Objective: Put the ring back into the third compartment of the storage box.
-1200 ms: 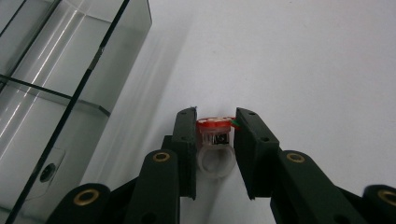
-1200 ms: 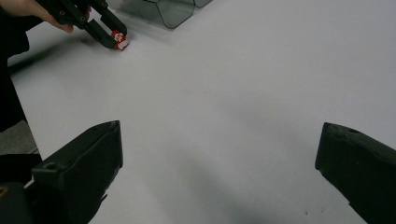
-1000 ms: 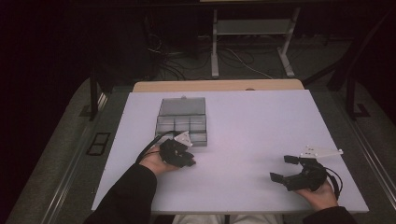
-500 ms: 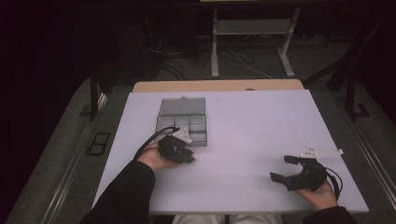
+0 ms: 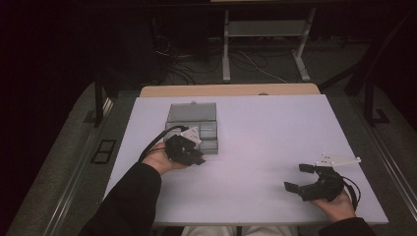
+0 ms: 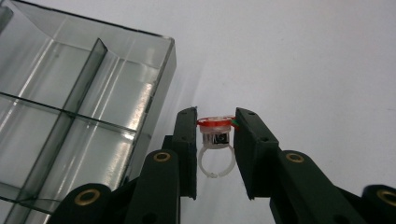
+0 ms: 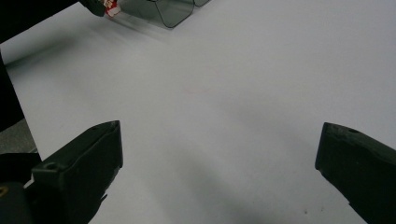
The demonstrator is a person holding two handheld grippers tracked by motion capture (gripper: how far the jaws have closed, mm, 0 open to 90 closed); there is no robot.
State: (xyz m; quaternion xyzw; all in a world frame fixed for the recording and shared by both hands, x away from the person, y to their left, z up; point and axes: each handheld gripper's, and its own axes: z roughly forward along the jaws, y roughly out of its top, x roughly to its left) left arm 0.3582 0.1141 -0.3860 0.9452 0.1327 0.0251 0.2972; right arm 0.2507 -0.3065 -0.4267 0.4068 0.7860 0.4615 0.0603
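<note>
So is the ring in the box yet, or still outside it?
Outside: the left claw grips the ring beside the clear box, over the white table.

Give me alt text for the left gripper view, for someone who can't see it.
The left gripper pinches a small white plastic ring with a red-rimmed round top between its two black jaws, above a white table. To the left sits a clear divided plastic box, its visible compartments looking empty.

Clear box (image 6: 70, 107) cut off at left edge; ring's (image 6: 215, 140) black label too small to read
</note>
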